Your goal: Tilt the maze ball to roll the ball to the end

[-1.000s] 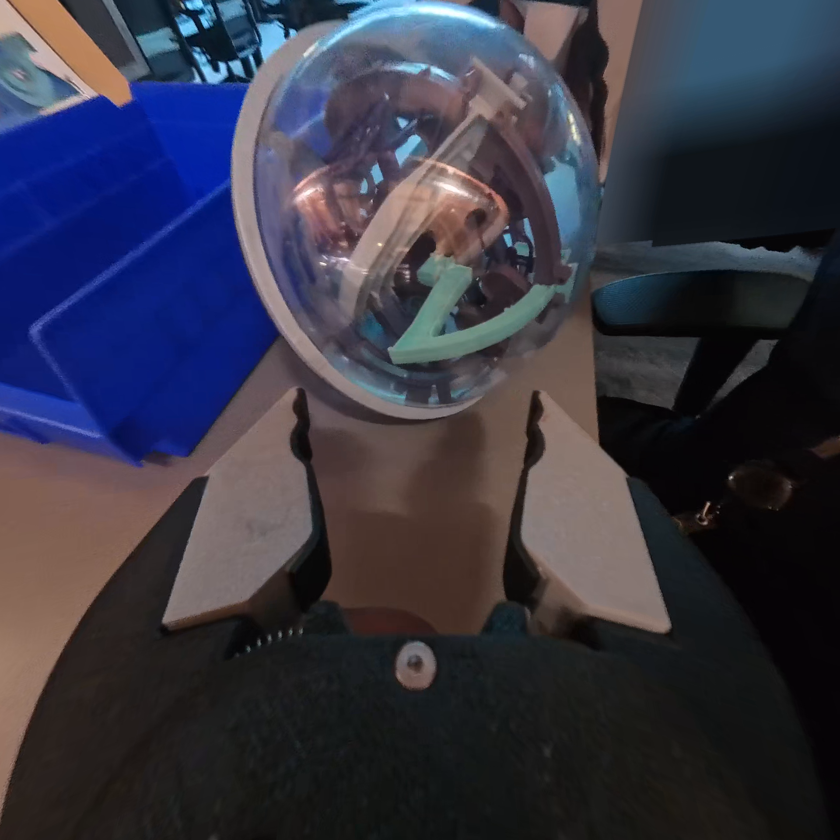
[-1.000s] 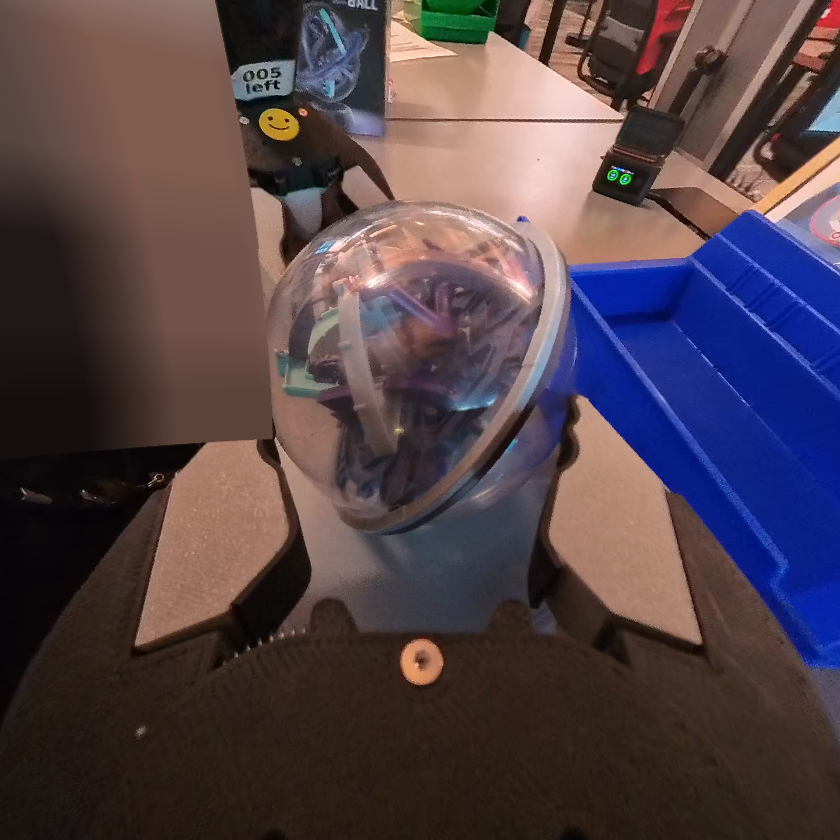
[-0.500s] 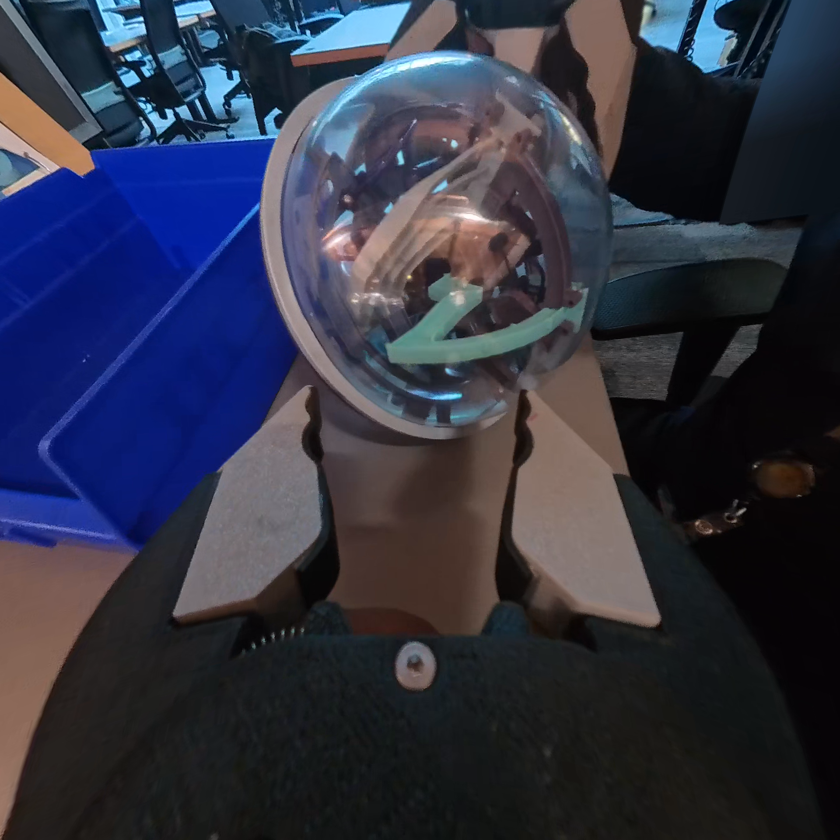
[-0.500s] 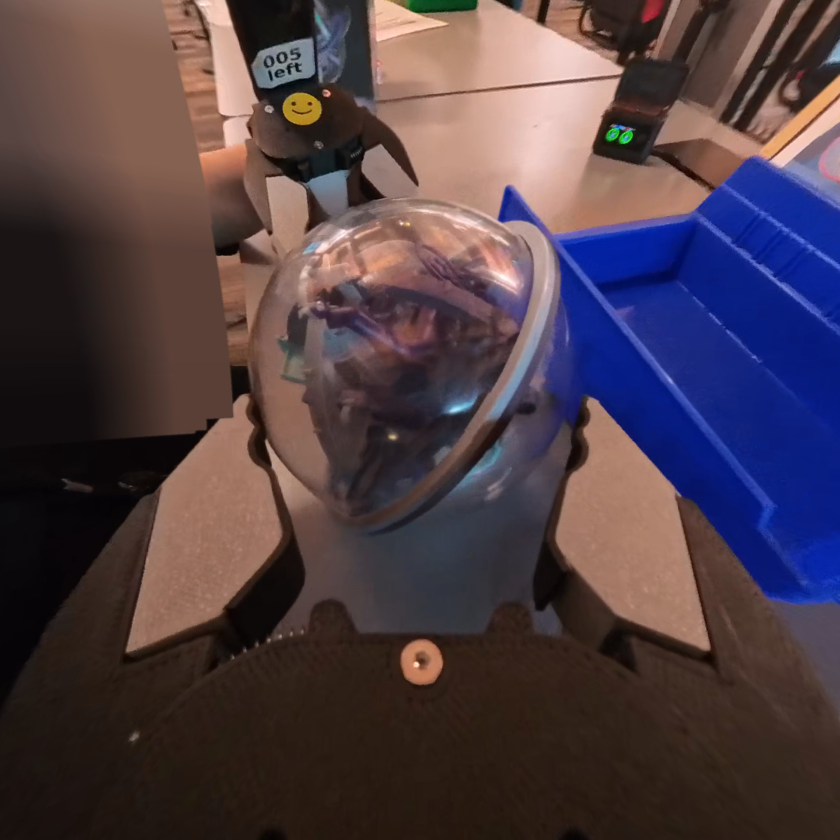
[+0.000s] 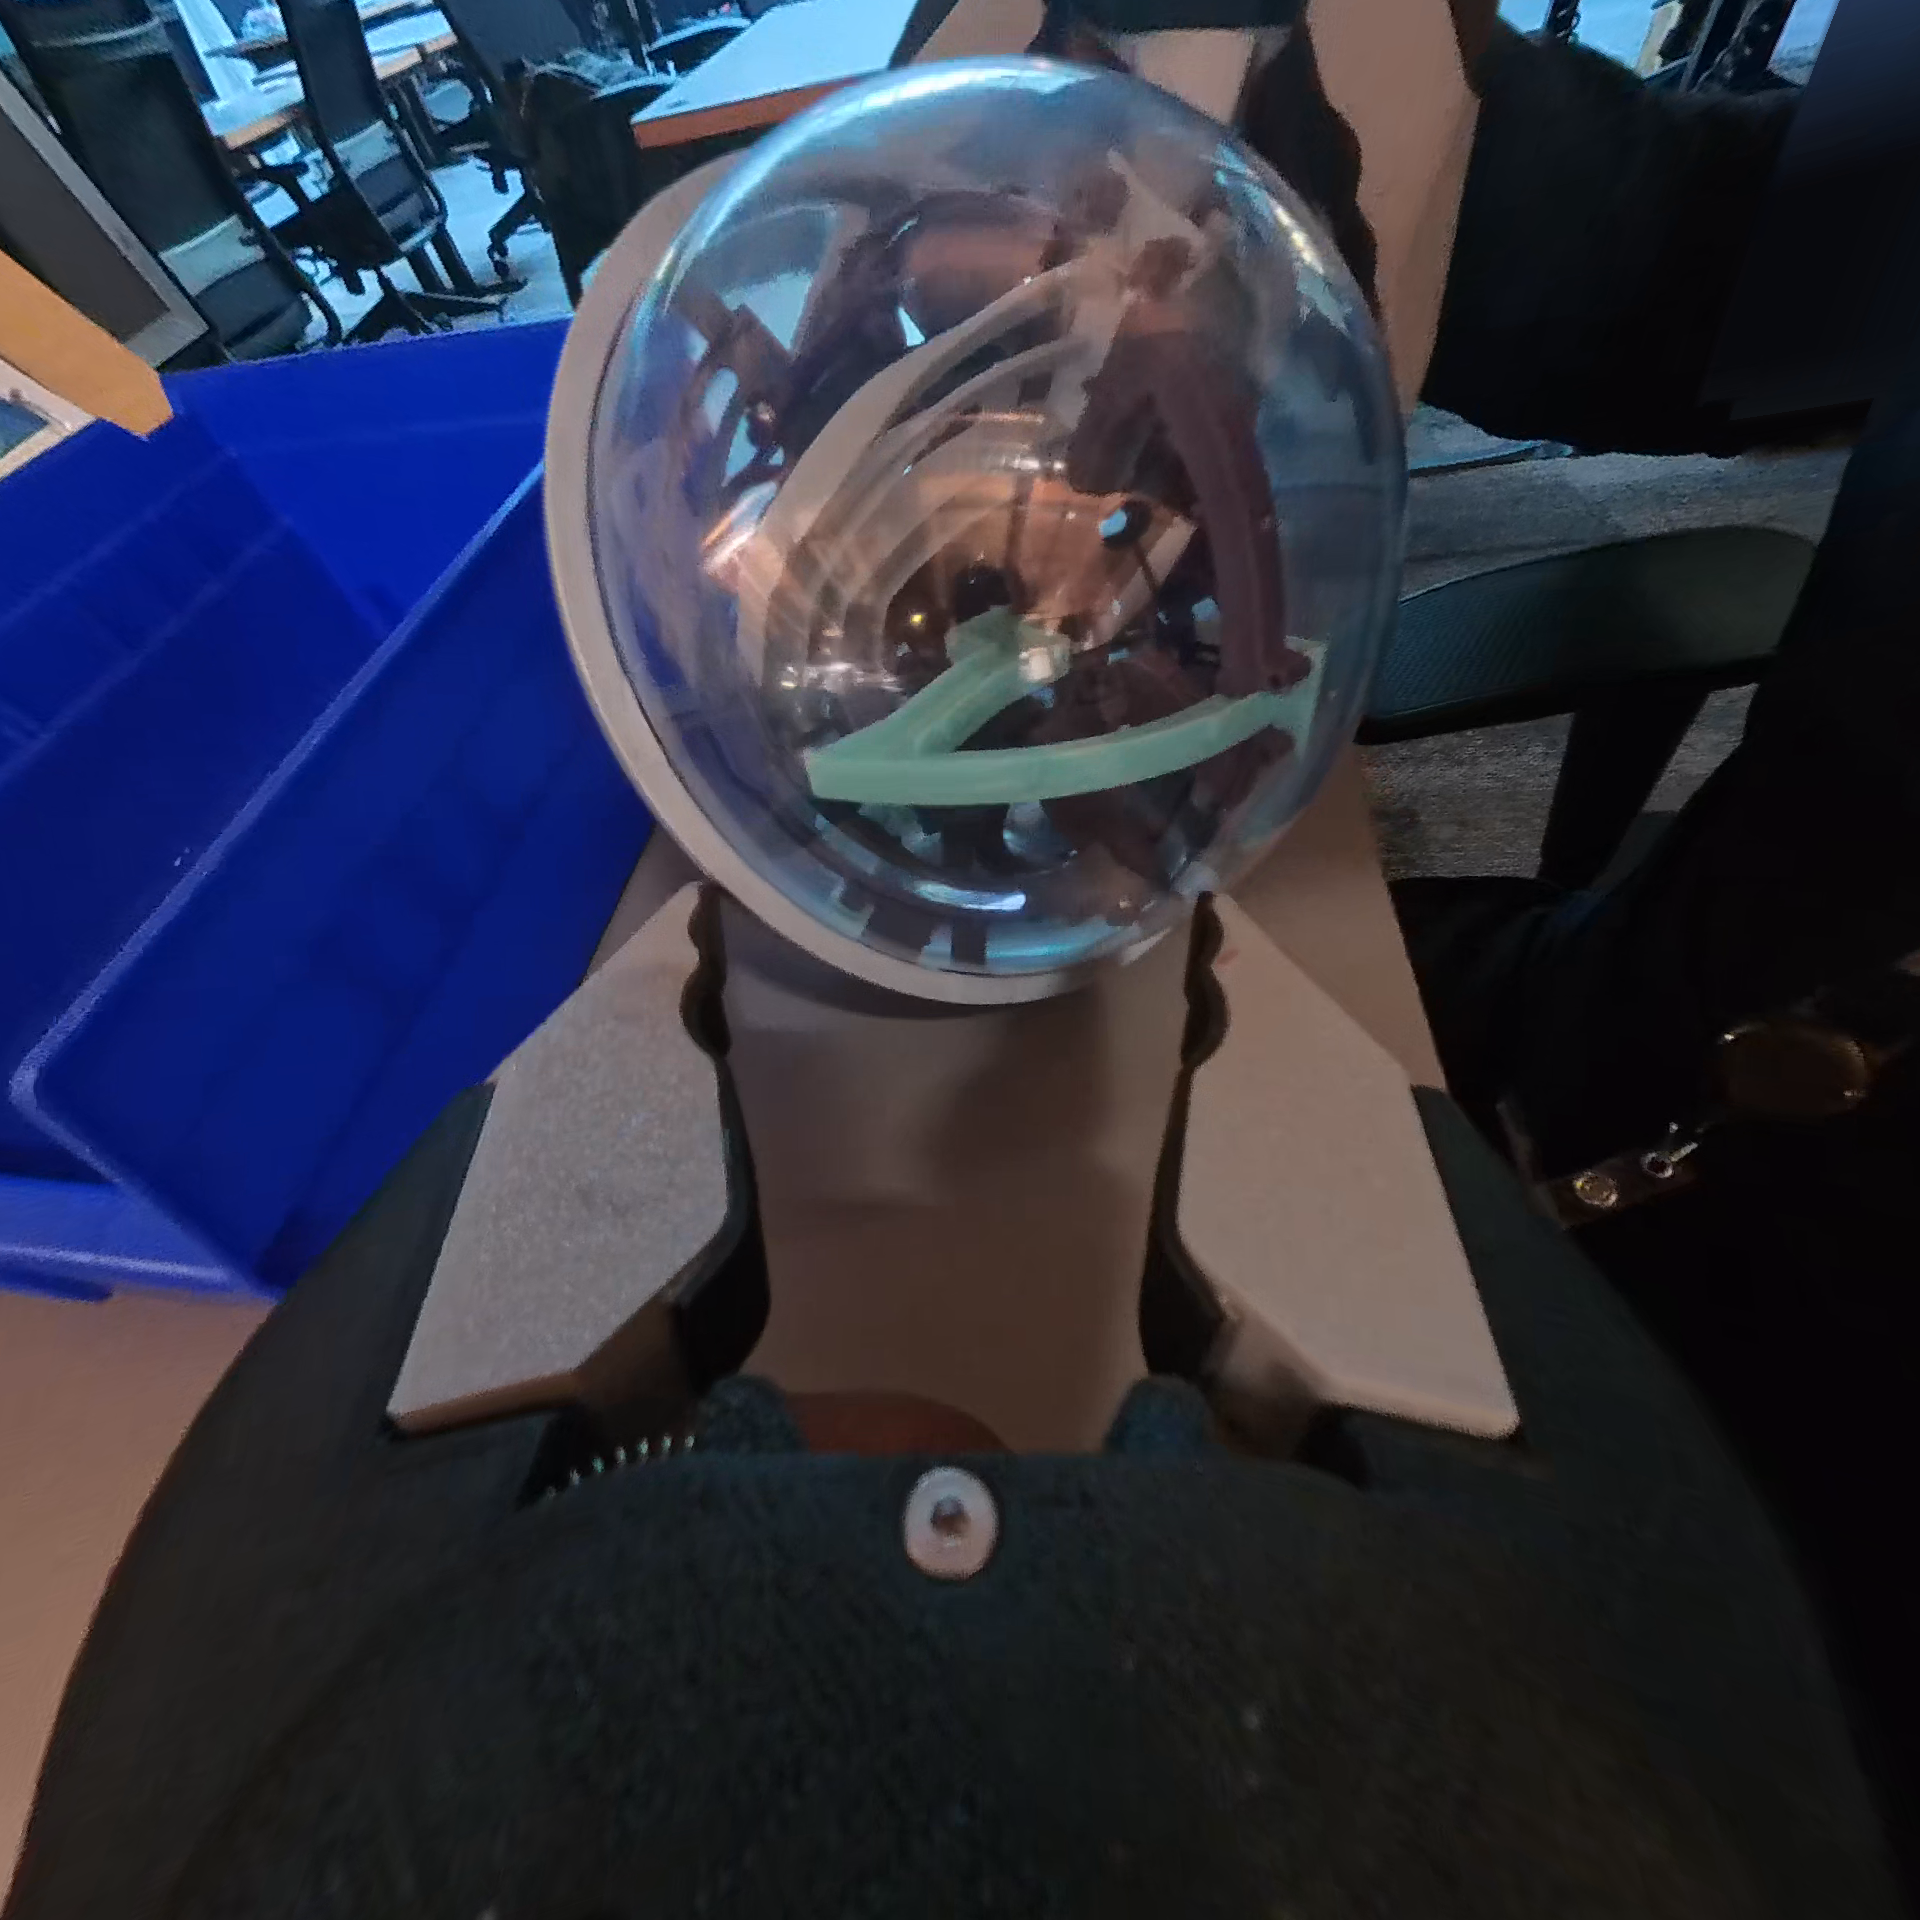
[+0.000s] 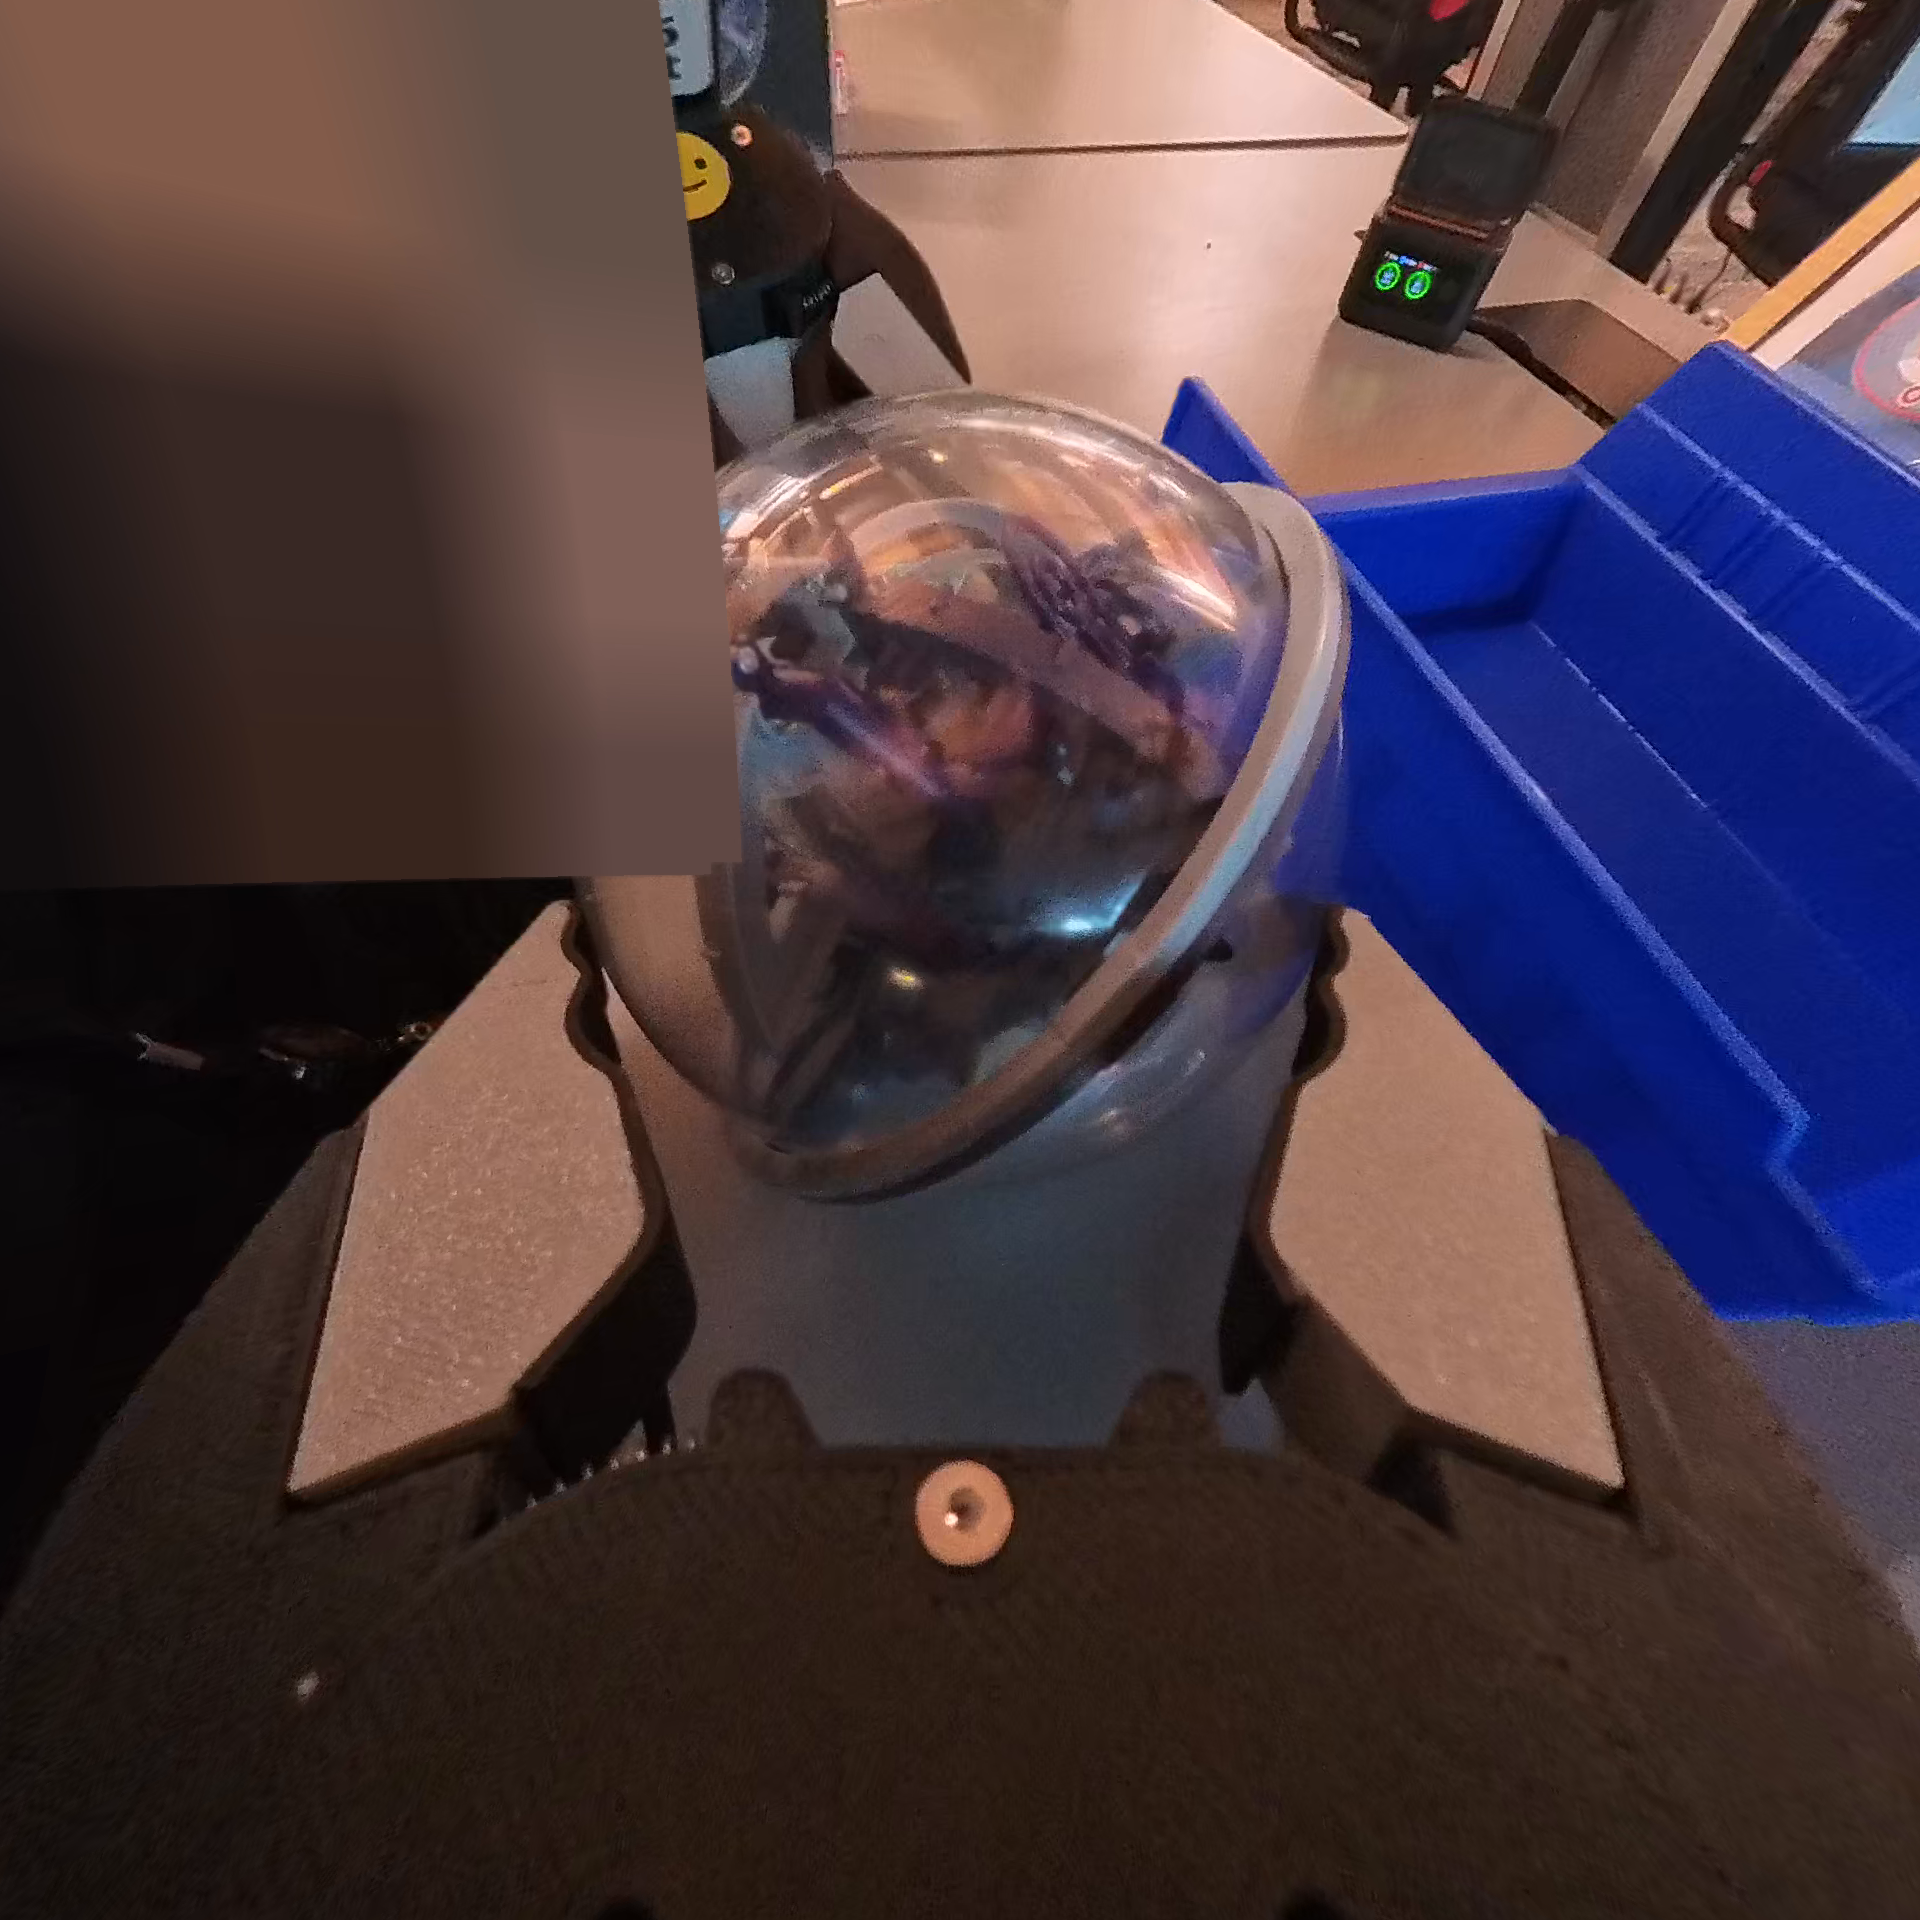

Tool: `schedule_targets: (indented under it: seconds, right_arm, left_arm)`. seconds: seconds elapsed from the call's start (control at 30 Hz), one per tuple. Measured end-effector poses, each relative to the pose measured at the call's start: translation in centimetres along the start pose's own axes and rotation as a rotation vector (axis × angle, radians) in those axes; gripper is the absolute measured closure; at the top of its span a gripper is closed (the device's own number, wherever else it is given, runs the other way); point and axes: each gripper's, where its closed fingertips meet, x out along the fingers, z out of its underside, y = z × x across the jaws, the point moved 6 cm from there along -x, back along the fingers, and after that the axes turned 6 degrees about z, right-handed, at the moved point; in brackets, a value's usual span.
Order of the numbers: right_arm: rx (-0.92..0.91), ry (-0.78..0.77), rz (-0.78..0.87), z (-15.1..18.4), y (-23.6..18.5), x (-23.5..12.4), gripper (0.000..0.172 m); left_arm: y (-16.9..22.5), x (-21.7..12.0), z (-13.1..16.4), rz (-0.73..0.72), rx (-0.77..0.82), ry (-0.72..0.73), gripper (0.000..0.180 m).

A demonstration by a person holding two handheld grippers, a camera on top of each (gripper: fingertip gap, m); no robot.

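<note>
Both tongs, left [image 5: 951, 914] and right [image 6: 951, 966], clamp the clear maze ball [image 5: 977, 520] at frame centre, above the worktop [image 5: 62, 1455]; tilting sharply risks the smooth sphere slipping toward the blue bin [image 5: 260, 727].

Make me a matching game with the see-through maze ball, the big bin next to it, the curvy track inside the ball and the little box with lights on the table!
Things:
1. maze ball
2. bin
3. curvy track
4. little box

Descriptions:
A. mint green
B. blue, open on top
C. black, with two glowing green rings
D. clear dome with a grey rim band

Pairs: 1-D, 2-B, 3-A, 4-C
</note>
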Motion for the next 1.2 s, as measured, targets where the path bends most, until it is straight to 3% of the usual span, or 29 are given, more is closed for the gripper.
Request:
schedule_targets:
  seconds: [0.3, 0.63, 0.97, 1.2]
  right_arm:
    - [0.141, -0.011, -0.112, -0.8, 1.2, 0.9, 0.032]
    - [0.173, -0.016, -0.077, 0.1, 0.2, 0.7, 0.029]
    - [0.269, -0.013, -0.058, 1.2, 0.3, 0.2, 0.026]
    - [0.196, -0.002, -0.049, 1.1, -0.2, 0.2, 0.025]
  left_arm:
    - [-0.2, 0.5, 0.2, 0.011, -0.017, -0.004, 0.094]
    - [-0.1, 2.8, 0.3, 0.151, -0.049, -0.074, 0.072]
    - [-0.6, 4.2, -0.7, 0.211, -0.055, -0.028, 0.059]
    - [-0.1, 6.1, -0.3, 0.262, -0.037, -0.137, 0.036]
